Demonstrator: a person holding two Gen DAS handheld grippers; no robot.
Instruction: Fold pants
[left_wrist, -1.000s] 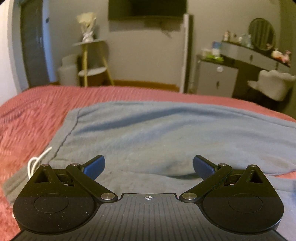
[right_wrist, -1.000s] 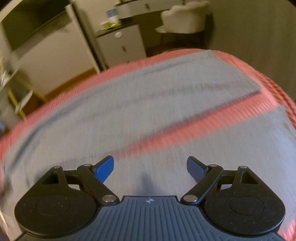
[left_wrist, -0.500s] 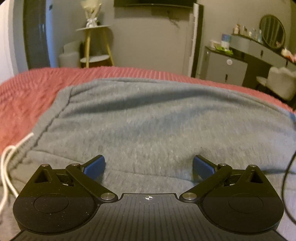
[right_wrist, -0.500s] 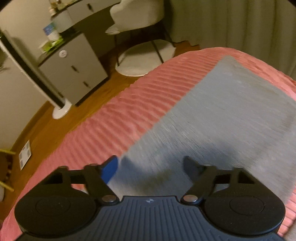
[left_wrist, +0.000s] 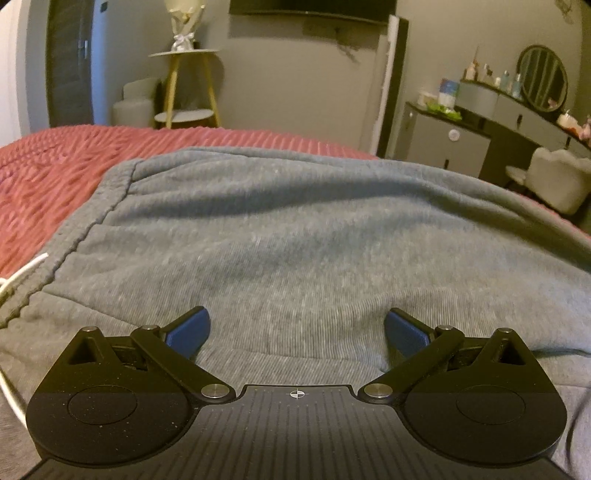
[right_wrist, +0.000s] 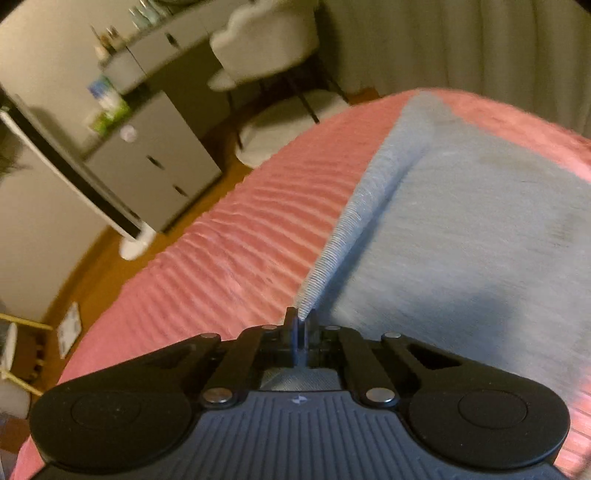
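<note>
Grey knit pants (left_wrist: 295, 229) spread flat across the red ribbed bed (left_wrist: 48, 166). Nearest, left claw (left_wrist: 296, 328) released, blue pads wide apart low over the cloth. Right claw (right_wrist: 300, 325), jaws just closed, clenched on what looks, through blur, like the pants' raised edge. Beyond the bed, grey cabinet (right_wrist: 155, 166).

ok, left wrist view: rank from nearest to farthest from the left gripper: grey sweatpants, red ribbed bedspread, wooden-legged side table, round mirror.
1. Grey sweatpants: directly under the open left gripper.
2. Red ribbed bedspread: beyond the pants, left.
3. Wooden-legged side table at the far wall, left, and round mirror, far right: too close to call.
</note>
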